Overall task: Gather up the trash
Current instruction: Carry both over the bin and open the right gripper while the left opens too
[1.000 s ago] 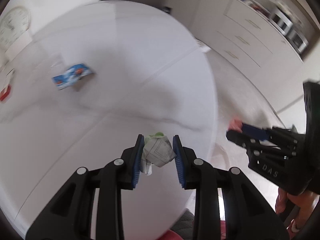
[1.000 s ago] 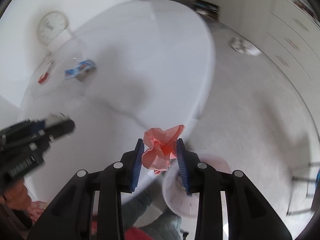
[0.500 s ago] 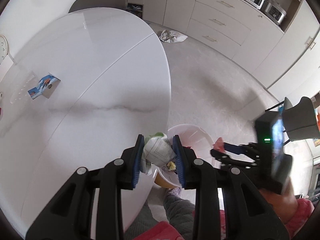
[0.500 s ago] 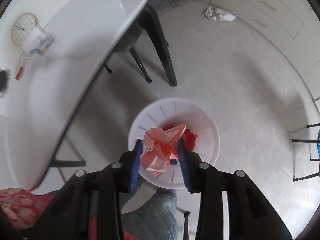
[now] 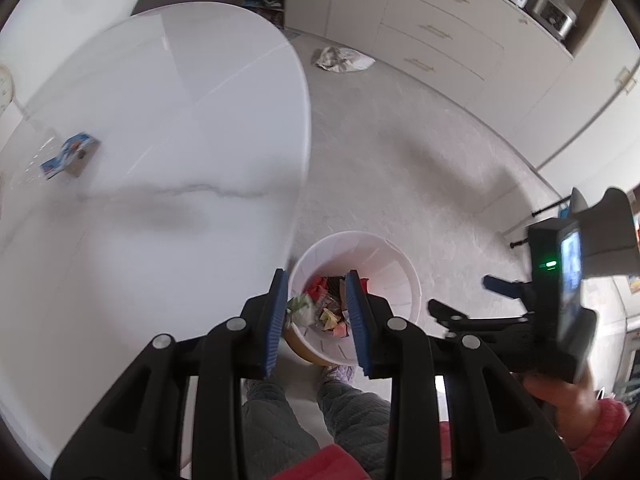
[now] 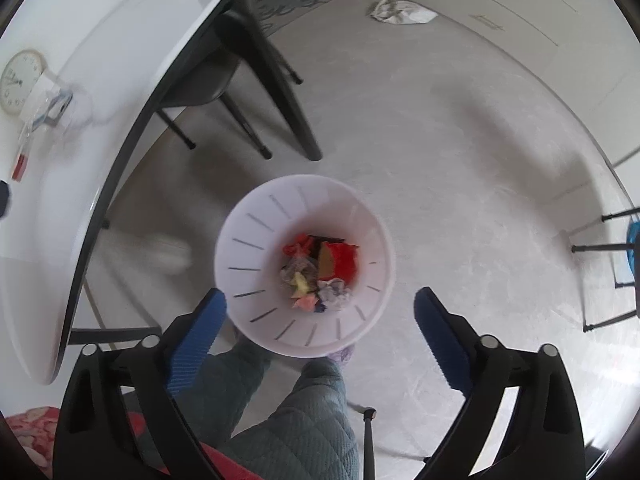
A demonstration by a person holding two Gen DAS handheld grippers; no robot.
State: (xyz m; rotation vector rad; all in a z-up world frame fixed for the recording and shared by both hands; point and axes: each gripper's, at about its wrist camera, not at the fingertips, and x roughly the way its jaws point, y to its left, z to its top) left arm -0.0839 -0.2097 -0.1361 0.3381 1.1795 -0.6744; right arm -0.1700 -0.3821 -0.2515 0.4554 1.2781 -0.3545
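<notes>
A white slotted bin [image 6: 248, 240] stands on the floor beside the white table [image 5: 160, 140] and holds several scraps. My right gripper [image 6: 320, 300] hangs over the bin with its jaws opening wide and nothing between them. The pink paper [image 6: 306, 302] lies inside among the scraps. That right gripper [image 5: 460, 292] also shows at the right of the left wrist view. My left gripper [image 5: 316, 316] is above the bin's [image 5: 392, 264] near rim with its jaws narrowly apart. A small blurred white-green paper wad [image 5: 300, 310] sits against the left pad only, and bin contents show through the rest of the gap.
A blue carton [image 5: 70, 156] lies on the table's far left. A crumpled white bag [image 6: 400, 12] sits on the floor by the cabinets. A dark chair [image 6: 208, 80] and table leg [image 6: 280, 88] stand behind the bin. The person's legs [image 6: 304, 412] are beside it.
The right jaws have sprung wide and the pink paper has dropped into the bin. The left gripper has moved off the table edge over the bin, and its wad no longer fills the gap.
</notes>
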